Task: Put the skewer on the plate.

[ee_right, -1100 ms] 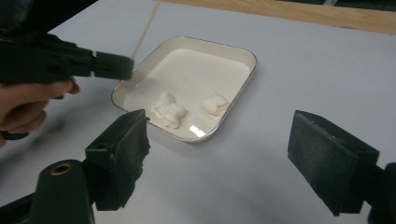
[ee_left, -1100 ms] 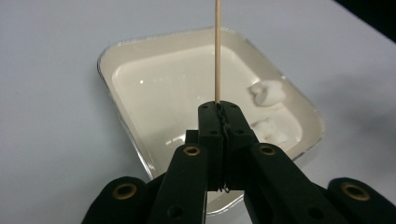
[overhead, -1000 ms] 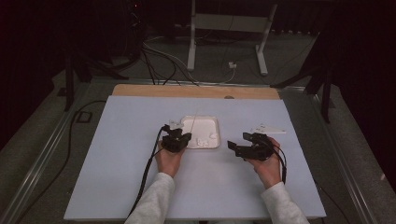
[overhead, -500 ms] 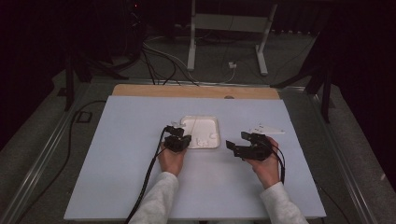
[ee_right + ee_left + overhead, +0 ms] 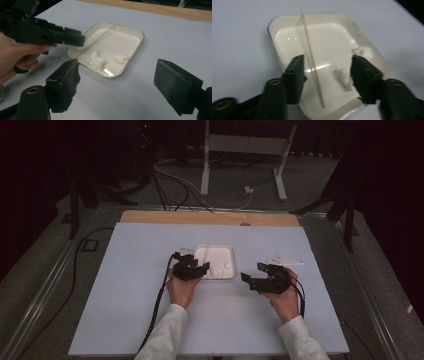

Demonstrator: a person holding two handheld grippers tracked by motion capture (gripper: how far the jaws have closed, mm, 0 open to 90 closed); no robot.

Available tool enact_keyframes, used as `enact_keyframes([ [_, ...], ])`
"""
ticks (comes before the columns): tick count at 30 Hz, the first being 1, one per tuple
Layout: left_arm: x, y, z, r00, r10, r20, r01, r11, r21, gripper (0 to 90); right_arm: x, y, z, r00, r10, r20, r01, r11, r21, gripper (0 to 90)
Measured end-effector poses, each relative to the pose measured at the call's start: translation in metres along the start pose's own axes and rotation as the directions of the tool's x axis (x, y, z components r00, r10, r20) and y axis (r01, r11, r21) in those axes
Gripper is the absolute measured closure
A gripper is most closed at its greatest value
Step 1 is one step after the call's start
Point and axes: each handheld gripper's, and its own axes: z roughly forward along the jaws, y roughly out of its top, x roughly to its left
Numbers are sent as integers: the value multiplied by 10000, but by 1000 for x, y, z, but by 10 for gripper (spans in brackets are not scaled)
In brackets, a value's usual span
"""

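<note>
A cream square tray (image 5: 214, 254) sits mid-table. In the left gripper view a thin wooden skewer (image 5: 312, 57) lies loose in the tray (image 5: 332, 42), one end resting on the far rim. Several white marshmallow pieces (image 5: 97, 61) lie near the tray's (image 5: 130, 37) front edge. My left gripper (image 5: 328, 75) hovers over the tray's near corner. Its jaws have just been opening; the skewer runs between them and neither pad touches it. My right gripper (image 5: 120, 85) stands open to the right of the tray and faces it, with nothing between its jaws. It also sees the left gripper (image 5: 50, 32).
A flat white object (image 5: 284, 259) lies on the pale sheet just beyond the right gripper (image 5: 260, 280). A wooden strip (image 5: 210, 218) edges the table's far side. The left gripper's cable (image 5: 159, 307) trails back along the forearm. Dark floor, cables and a stand lie beyond.
The left gripper's jaws stand wider apart than in the earlier frames. Both hands have hardly shifted.
</note>
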Motion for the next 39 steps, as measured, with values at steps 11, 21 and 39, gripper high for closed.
enact_keyframes([
  [11, 13, 10, -80, 9941, 1034, 319, -942, 9717, -2164, 137, -6, -8, -20, 9997, 6, -258, -20, 9985, -546, 149],
  [21, 47, -18, -136, 9805, 1875, -596, -1966, 9416, -2735, 19, -20, -30, -45, 9999, -118, -17, 115, 9934, -1141, 53],
  [39, 68, -55, -180, 9602, 2426, -1383, -2774, 8861, -3713, 9, -45, -60, -77, 9946, 63, 1036, 175, 9737, -2273, 18],
])
